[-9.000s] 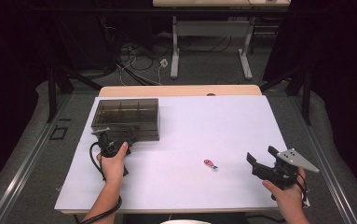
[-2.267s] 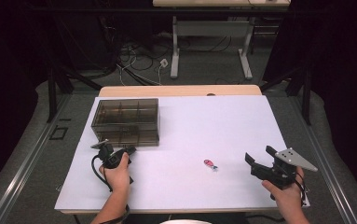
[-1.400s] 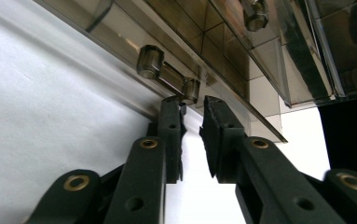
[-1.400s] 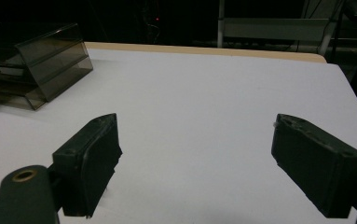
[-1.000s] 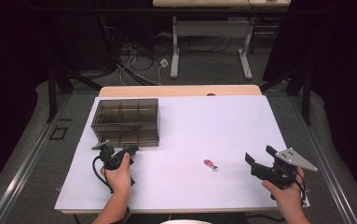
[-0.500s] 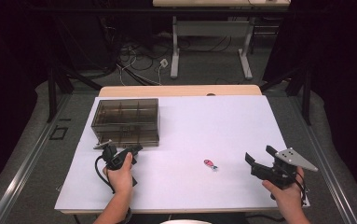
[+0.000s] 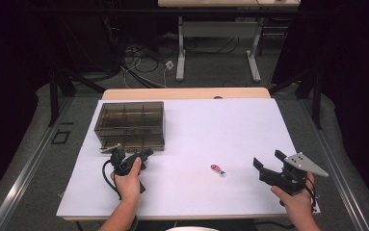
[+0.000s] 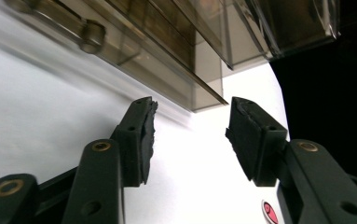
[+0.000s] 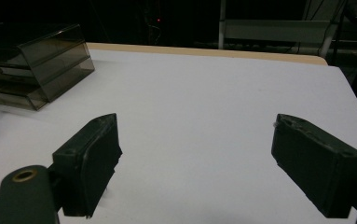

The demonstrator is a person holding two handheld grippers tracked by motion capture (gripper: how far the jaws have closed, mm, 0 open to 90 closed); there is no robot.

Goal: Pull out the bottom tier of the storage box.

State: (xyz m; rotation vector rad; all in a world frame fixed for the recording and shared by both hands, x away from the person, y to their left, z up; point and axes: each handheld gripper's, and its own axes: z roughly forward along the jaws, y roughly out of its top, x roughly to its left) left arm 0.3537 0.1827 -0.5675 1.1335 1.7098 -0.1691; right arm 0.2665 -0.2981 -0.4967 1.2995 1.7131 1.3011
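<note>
A smoky see-through drawer box (image 7: 129, 124) stands at the back left of the white table (image 7: 206, 130). My left gripper (image 7: 138, 156) sits just in front of its right front corner. In the left gripper view the gripper (image 8: 192, 109) has nothing between its fingers; the jaws have just been opening. A drawer knob (image 8: 91, 35) and the box's corner (image 8: 208, 93) lie close ahead of them. A small red item (image 7: 217, 169) lies mid-table and also peeks in by the jaw (image 8: 270, 213). My right gripper (image 7: 268, 160) is held at the front right, its jaws (image 9: 197, 123) wide open and empty.
Beyond the right gripper's jaws, the drawer box (image 9: 41, 58) stands at the far left of the table. Behind the table's wooden back edge (image 7: 187, 93) are desk legs and cables on the floor. The table's front edge runs close to both hands.
The left gripper's jaws have spread apart and it has edged a little to the right, in front of the box. The right gripper has stayed where it was.
</note>
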